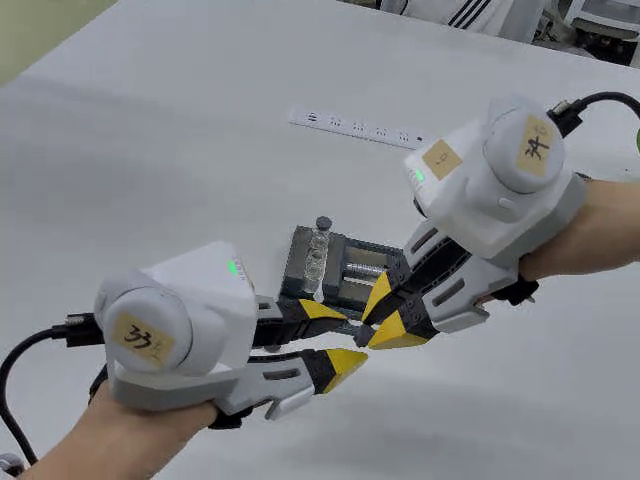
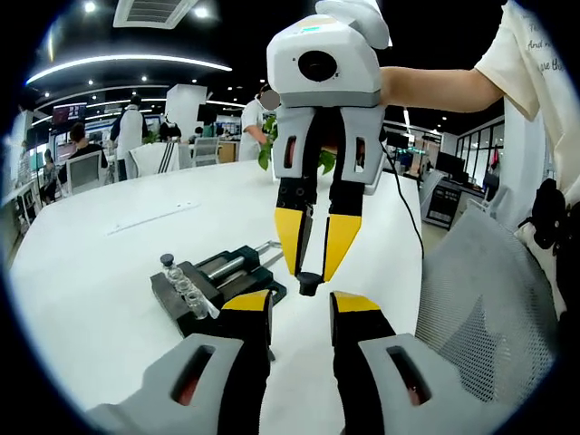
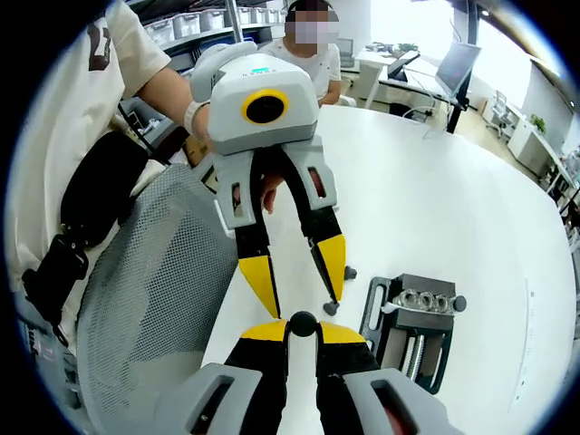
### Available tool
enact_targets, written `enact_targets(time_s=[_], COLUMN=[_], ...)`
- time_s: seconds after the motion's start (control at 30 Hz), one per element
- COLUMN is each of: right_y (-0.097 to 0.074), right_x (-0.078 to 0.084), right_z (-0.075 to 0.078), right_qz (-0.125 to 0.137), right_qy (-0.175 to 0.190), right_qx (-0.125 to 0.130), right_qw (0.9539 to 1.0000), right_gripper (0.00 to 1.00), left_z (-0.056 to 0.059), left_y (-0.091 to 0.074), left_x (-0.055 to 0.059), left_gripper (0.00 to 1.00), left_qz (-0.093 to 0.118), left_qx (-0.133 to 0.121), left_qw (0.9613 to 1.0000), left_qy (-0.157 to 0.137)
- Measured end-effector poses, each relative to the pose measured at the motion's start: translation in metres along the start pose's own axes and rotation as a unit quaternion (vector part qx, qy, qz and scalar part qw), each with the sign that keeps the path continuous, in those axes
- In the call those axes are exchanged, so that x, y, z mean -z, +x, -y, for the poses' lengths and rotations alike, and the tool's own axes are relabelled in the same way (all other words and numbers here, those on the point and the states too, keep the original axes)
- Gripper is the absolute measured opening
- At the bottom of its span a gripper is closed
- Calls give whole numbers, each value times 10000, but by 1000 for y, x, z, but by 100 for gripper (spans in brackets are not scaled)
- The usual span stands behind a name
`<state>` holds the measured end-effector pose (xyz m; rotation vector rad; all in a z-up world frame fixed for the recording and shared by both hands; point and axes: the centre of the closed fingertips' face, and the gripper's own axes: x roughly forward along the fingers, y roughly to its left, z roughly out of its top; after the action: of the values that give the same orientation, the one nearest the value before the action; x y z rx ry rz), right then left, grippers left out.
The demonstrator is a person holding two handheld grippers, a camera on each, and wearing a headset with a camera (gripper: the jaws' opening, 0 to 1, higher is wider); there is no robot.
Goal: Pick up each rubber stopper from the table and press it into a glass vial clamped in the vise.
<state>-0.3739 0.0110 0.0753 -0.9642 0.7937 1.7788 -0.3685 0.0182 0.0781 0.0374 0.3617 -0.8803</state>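
Lying under everything, a broad white tabletop (image 1: 150, 150) is being worked over. White left gripper (image 1: 352, 336) with yellow-tipped black jaws: being held with jaws parted, nothing between them. Matching right gripper (image 2: 309, 275): being pointed tip-to-tip at it. Dark grey metal vise (image 1: 345, 292): a row of clear glass vials (image 1: 318, 255) is being clamped in it, the end one capped in black. Small round black rubber stopper (image 3: 304, 323): being pinched between the right gripper's nearly closed tips, above the table near the vise.
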Motion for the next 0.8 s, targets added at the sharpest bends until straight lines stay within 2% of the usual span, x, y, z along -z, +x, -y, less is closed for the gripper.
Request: enact_targets(time_s=[0.07, 0.17, 0.23, 0.37, 0.47, 0.53, 0.63, 0.67, 0.8], right_y=[0, 0, 0, -1, -2, -4, -3, -3, -3], right_x=[0, 0, 1, 2, 3, 3, 2, 2, 1], right_z=[2, 6, 9, 16, 23, 28, 31, 34, 42], right_qz=[-2, -1, -29, -85, -131, -145, -193, -218, -273], right_qy=[6, 39, 43, 50, 29, 27, 2, -24, -78], right_qx=[13, 46, 63, 83, 117, 120, 145, 163, 185], right_qw=[10000, 10000, 10000, 9999, 9998, 9998, 9997, 9996, 9994], right_gripper=[6, 6, 6, 6, 6, 6, 6, 6, 6], left_z=[-5, -17, -29, -35, -47, -53, -61, -65, -71], left_y=[-1, -5, -9, -15, -21, -24, -31, -34, -41], left_x=[4, 13, 17, 19, 25, 28, 30, 32, 38], left_gripper=[31, 49, 62, 72, 81, 92, 94, 95, 99], left_qz=[-67, -254, -259, -248, -362, -394, -374, -406, -468], left_qx=[-88, -360, -469, -598, -879, -1046, -1128, -1219, -1312], left_qw=[9999, 9988, 9981, 9971, 9945, 9924, 9912, 9896, 9877], left_qy=[-60, -232, -305, -408, -444, -520, -584, -649, -708])
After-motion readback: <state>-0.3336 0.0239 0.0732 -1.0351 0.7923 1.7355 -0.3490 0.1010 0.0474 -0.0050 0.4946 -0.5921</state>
